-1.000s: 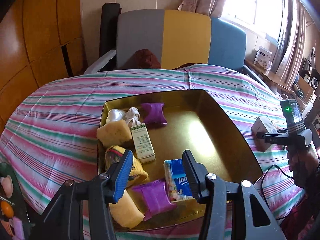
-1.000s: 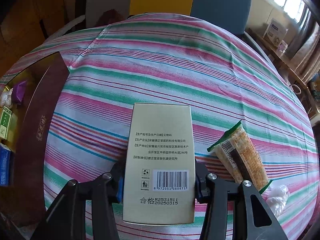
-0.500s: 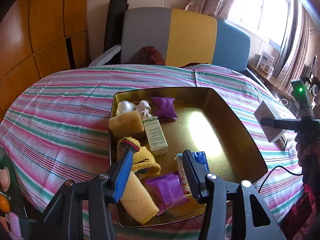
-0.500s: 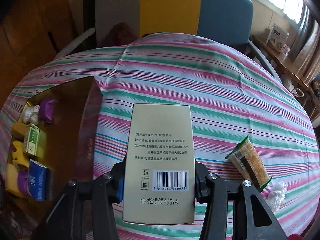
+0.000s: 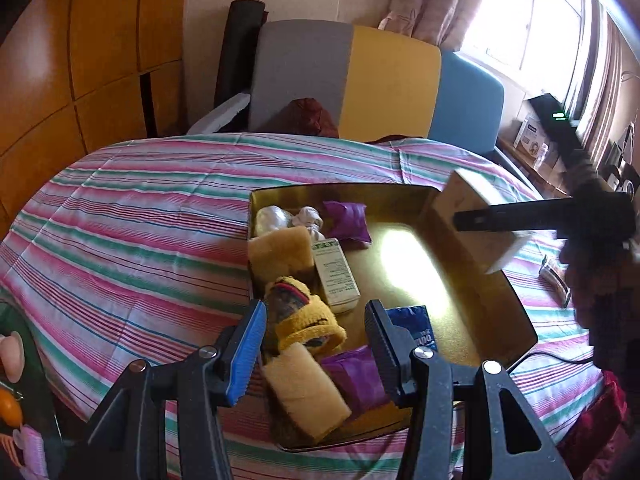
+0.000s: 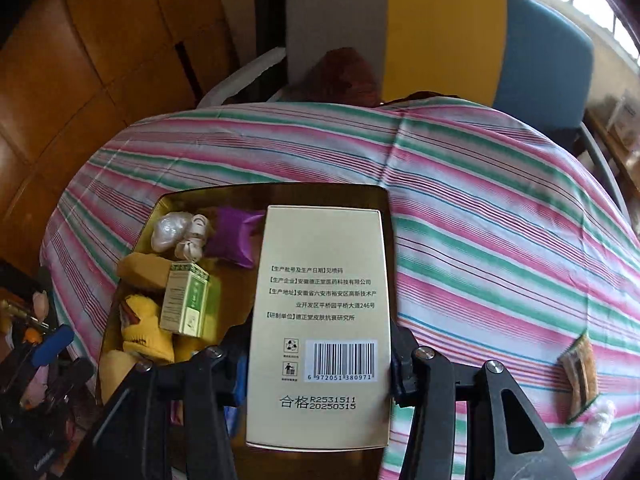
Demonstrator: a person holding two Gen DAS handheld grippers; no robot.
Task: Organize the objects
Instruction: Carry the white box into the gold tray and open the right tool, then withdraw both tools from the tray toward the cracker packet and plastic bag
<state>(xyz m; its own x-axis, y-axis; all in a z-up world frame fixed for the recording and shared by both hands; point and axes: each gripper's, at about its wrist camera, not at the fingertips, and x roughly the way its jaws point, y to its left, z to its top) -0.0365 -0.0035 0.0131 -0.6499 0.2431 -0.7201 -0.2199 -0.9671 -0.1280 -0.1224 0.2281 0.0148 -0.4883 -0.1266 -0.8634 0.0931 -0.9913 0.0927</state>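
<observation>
Right gripper point(image 6: 320, 360), clamping the beige carton point(image 6: 320, 320), has swung from bare tablecloth to above the gold tray point(image 5: 516, 300); release pending; left gripper point(image 5: 316, 344) spread, empty.

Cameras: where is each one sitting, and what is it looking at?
Left wrist: on the left tool, open, looking down into the gold tray; the right tool shows.
Right wrist: on the right tool, shut on a cream box above the tray; left tool at the edge.
Both show the tray, the green box and the striped cloth.
</observation>
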